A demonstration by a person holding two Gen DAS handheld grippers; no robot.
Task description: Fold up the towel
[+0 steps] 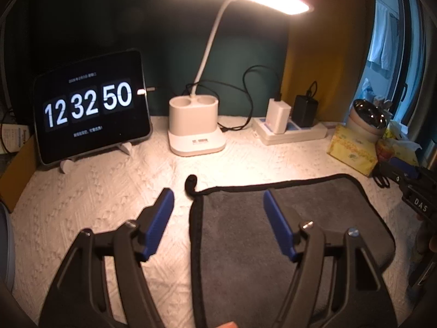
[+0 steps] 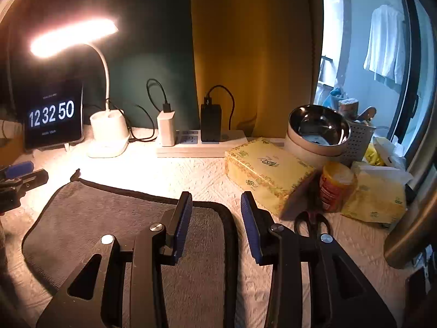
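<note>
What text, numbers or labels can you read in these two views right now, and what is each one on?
"12 32 50": flip-clock digits on the black tablet screen.
"DAS": white letters on the black right tool at the left view's edge.
Small lines above and below the tablet digits: too small to read.
Grey print on the white lamp base: blurred.
Script on the yellow tissue box and the label on the orange-lidded jar: unreadable.

towel (image 1: 286,246): matt grey plush cloth | table cover (image 1: 109,191): embossed white fabric, perhaps quilted | bowl (image 2: 319,125): glossy metal
</note>
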